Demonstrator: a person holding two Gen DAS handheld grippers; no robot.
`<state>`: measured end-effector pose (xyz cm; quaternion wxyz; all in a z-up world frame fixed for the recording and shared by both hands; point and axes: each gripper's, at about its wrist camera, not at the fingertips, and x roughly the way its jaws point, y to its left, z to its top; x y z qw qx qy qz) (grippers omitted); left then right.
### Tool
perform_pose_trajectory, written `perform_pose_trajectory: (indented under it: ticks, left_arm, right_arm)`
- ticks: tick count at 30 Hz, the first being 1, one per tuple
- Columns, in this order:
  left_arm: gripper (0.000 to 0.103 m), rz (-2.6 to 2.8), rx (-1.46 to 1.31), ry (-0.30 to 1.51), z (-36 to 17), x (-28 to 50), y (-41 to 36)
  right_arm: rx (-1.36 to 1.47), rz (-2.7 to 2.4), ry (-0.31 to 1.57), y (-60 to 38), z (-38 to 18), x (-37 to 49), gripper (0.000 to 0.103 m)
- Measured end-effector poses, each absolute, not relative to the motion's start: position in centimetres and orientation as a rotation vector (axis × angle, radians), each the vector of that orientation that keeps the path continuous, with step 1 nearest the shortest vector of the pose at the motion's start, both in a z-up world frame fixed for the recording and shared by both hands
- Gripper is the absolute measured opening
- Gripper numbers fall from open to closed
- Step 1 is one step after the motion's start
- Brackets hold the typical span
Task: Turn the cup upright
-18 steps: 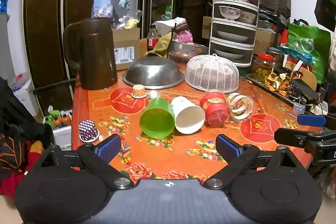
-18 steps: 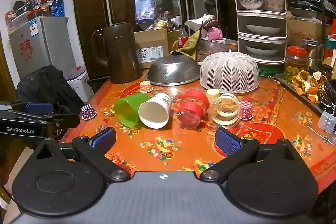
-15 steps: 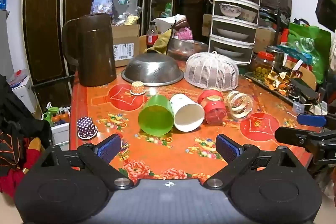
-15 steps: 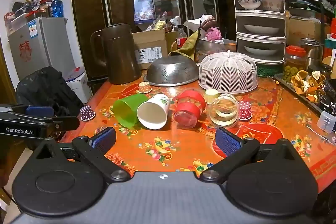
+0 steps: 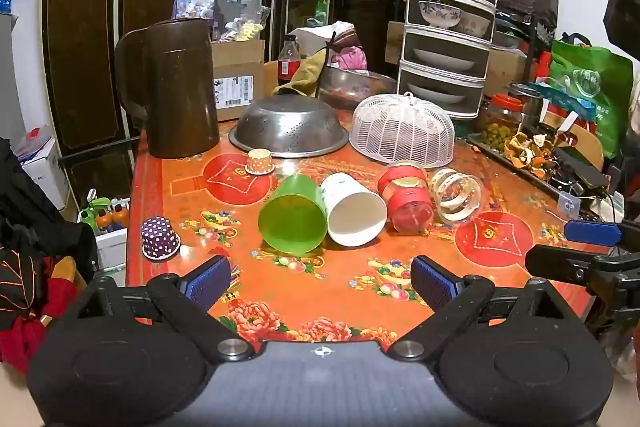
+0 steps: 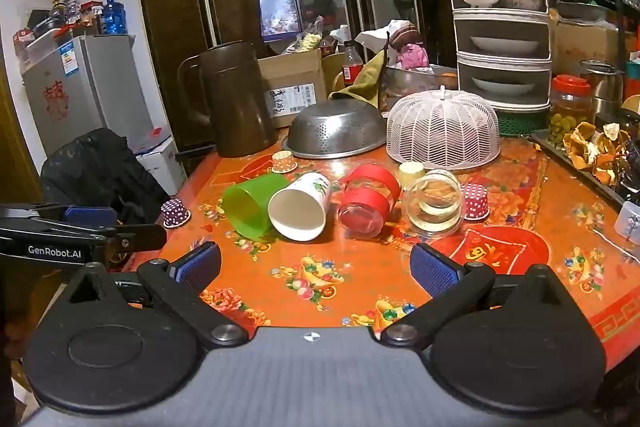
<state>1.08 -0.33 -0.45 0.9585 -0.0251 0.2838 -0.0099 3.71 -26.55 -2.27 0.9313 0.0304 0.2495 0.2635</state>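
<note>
Several cups lie on their sides in a row on the orange table: a green plastic cup (image 5: 292, 217) (image 6: 250, 205), a white paper cup (image 5: 352, 209) (image 6: 300, 207), a red-banded glass (image 5: 408, 197) (image 6: 368, 203) and a clear glass (image 5: 458, 193) (image 6: 434, 205). All their mouths face me. My left gripper (image 5: 322, 283) is open and empty, short of the green and white cups. My right gripper (image 6: 316, 267) is open and empty, short of the white cup and the red-banded glass.
Small paper cupcake cups (image 5: 159, 239) (image 6: 475, 201) stand upside down around the row. Behind are a brown pitcher (image 5: 176, 91), an overturned steel colander (image 5: 290, 127), a white mesh food cover (image 5: 402, 135) and a tiered dish rack (image 5: 448, 39). A tray of peels (image 5: 532, 151) lies right.
Both grippers have risen slightly, so the cups sit a little lower in view. The cups have not moved and both grippers stay open.
</note>
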Motion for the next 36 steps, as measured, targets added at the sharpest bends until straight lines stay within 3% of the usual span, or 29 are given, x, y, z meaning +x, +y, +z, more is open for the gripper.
perform_pose_trajectory:
  ticks: [36]
  left_arm:
    - [0.098,-0.022,-0.041,0.568,-0.31,0.50,-0.88]
  right_arm:
    - [0.086,0.544,0.523,-27.16,-2.65,3.48,0.102]
